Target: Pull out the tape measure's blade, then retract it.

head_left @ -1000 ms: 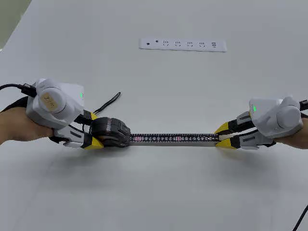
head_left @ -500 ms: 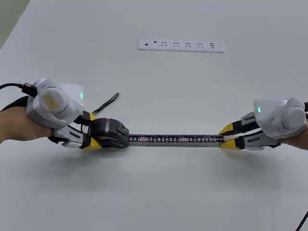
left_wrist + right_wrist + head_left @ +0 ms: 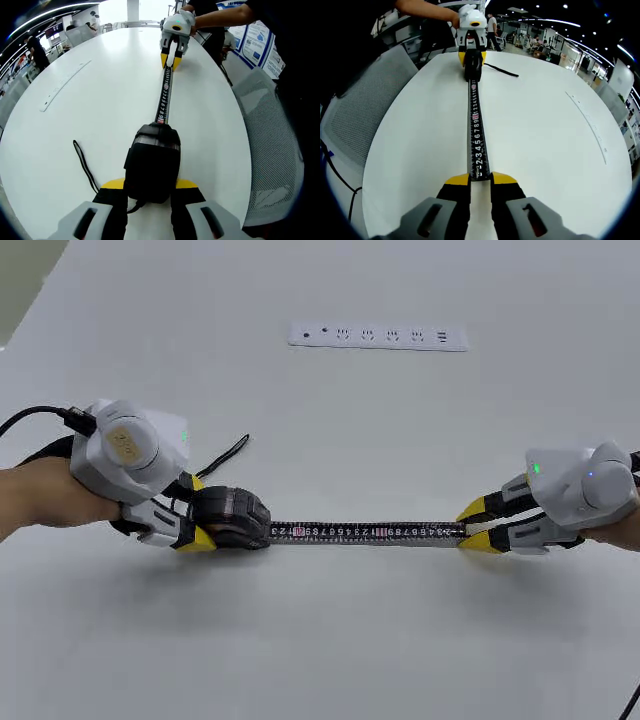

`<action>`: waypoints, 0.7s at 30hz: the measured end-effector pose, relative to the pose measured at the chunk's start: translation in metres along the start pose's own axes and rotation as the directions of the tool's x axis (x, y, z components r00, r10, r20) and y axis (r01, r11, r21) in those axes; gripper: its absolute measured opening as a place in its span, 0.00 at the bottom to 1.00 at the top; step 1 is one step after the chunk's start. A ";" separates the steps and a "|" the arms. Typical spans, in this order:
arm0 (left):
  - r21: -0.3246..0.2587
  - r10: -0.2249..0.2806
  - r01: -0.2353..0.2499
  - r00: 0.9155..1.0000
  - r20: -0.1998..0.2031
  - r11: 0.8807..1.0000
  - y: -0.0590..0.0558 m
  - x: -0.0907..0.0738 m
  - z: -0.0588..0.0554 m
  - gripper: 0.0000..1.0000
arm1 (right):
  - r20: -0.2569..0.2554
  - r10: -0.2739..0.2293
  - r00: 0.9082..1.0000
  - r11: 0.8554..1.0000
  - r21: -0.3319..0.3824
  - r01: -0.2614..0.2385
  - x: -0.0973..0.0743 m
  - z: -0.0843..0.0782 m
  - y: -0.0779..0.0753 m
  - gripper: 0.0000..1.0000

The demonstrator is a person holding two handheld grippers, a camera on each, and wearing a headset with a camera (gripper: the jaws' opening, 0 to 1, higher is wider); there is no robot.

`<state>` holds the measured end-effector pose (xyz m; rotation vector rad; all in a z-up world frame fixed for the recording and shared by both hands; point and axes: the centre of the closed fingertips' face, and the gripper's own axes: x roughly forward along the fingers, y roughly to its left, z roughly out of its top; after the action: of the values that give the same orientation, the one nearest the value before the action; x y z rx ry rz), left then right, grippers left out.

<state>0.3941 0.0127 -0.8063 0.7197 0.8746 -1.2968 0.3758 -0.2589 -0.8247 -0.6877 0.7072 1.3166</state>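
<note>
The black tape measure case (image 3: 232,517) rests on the white table, and my left gripper (image 3: 203,530) is shut on its rear end. From the case the numbered blade (image 3: 365,532) runs flat to the right. My right gripper (image 3: 468,526) is shut on the blade's tip. The left gripper view has the case (image 3: 152,162) between my yellow-tipped jaws (image 3: 150,186), with the blade (image 3: 165,95) running away to the right gripper (image 3: 171,56). Seen from the right gripper (image 3: 480,178), the blade (image 3: 476,135) leads to the case (image 3: 472,67).
A white power strip (image 3: 378,336) lies at the far side of the table. The case's black wrist strap (image 3: 222,454) trails behind it on the table. A grey mesh chair (image 3: 270,130) stands at the table's near edge.
My right gripper has drawn the blade's tip a little further right, so slightly more blade is out than one second ago. The left gripper and the case stay about in place.
</note>
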 end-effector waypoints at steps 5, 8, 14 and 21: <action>-0.003 -0.010 0.010 1.000 -0.006 1.000 0.000 0.000 -0.001 0.30 | -0.019 -0.006 1.000 1.000 -0.019 0.006 0.001 0.000 0.000 0.14; -0.004 -0.011 0.011 1.000 -0.007 1.000 0.000 0.000 -0.001 0.30 | -0.019 -0.006 1.000 1.000 -0.020 0.006 0.001 0.000 0.000 0.15; -0.004 -0.016 0.016 1.000 -0.012 1.000 0.000 0.000 -0.001 0.31 | -0.021 -0.008 1.000 1.000 -0.019 0.007 0.000 0.000 -0.001 0.15; 0.000 -0.014 0.014 1.000 -0.017 1.000 0.000 0.000 -0.001 0.31 | -0.026 -0.009 1.000 1.000 -0.025 0.009 0.000 0.000 -0.001 0.15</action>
<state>0.3938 0.0135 -0.8065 0.7267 0.8951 -1.3051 0.3763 -0.2591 -0.8246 -0.7281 0.7093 1.3120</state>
